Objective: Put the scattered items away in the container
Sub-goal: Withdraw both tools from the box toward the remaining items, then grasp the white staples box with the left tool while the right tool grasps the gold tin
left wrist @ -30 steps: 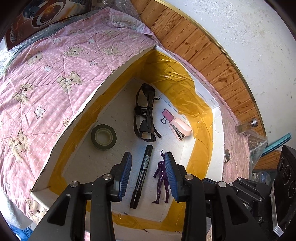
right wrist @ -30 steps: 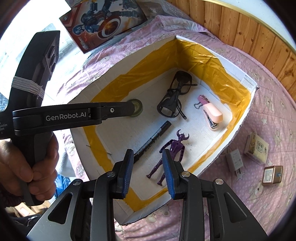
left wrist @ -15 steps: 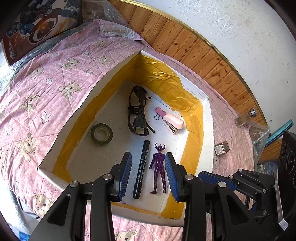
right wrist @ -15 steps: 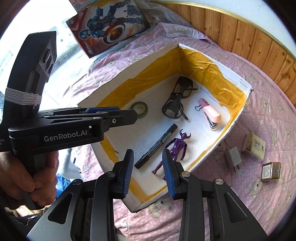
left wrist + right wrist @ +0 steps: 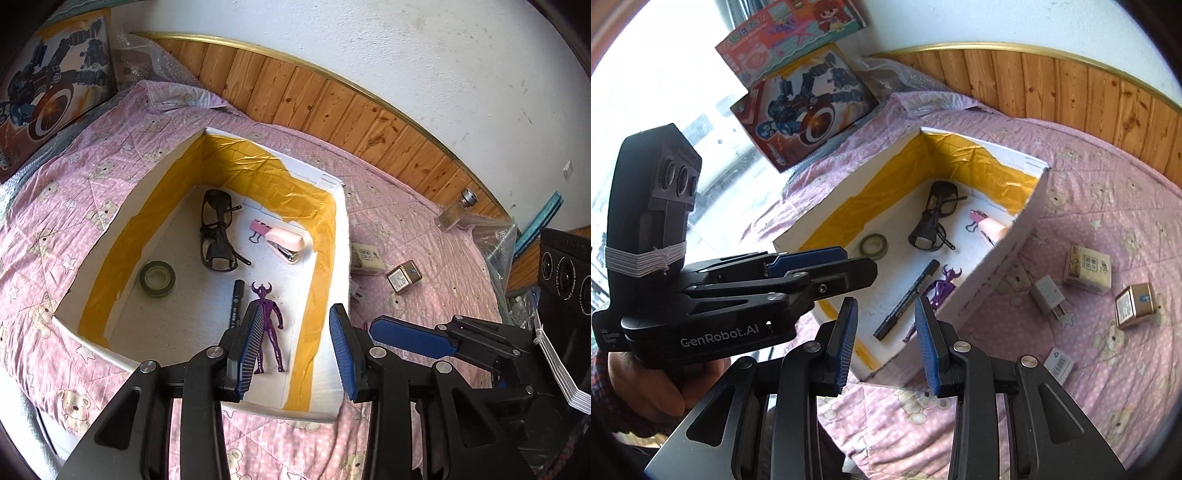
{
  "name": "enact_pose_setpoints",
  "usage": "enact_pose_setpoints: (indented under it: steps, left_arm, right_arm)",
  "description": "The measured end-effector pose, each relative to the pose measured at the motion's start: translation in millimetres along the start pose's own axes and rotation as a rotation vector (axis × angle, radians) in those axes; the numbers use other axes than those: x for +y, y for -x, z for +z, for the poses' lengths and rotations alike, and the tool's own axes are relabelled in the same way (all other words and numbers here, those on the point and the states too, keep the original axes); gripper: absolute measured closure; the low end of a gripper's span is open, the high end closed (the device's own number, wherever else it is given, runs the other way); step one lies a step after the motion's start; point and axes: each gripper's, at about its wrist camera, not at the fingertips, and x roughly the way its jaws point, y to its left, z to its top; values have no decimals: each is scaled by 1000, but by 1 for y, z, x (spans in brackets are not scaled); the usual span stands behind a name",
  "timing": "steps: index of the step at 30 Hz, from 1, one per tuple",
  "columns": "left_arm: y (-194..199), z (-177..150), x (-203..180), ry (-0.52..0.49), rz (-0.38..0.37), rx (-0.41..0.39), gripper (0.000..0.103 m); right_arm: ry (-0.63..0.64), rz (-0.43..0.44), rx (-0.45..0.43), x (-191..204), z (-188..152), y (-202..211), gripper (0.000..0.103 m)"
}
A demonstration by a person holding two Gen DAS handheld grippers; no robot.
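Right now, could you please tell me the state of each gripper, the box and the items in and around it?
left gripper: open, empty.
right gripper: open, empty.
white cardboard box with yellow tape lining: open-topped, holding items.
black glasses: folded, in box.
pink stapler: closed, in box.
purple toy figure: lying flat, in box.
white charger plug: outside on quilt.
gold tin: outside on quilt.

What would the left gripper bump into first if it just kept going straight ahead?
Probably the purple figure lying in the box: it sits just ahead between the open left gripper fingers, though depth is hard to judge.
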Motion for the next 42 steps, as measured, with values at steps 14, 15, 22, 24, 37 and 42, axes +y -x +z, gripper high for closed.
enact_pose_setpoints:
  steps: [14,15,22,24,37,42]
  left_arm:
    - [-27,-39,-101,-195,-94,59,49]
    - [-33,-43,-108,-203,-100,73,49]
    - [-90,-69,-140,-230,-87,187,46]
    - [-107,-73,-144,-236,-72,206,45]
    - [-196,-72,-135,-184,45,258,44]
    - [-211,-75,-139,-226,67,230,38]
  right_arm:
    - [-274,-133,-57,-115,-91,53,66]
    - [-292,-147,-59,-124,-98,56,66]
    - [-382,-184,-48,-171,-125,61,65]
    - [-373,-196,-46,-177,-124,60,63]
    - [-200,-359,10,-244,-53,19,51]
    - [-136,-366,72,-267,-36,-12,50]
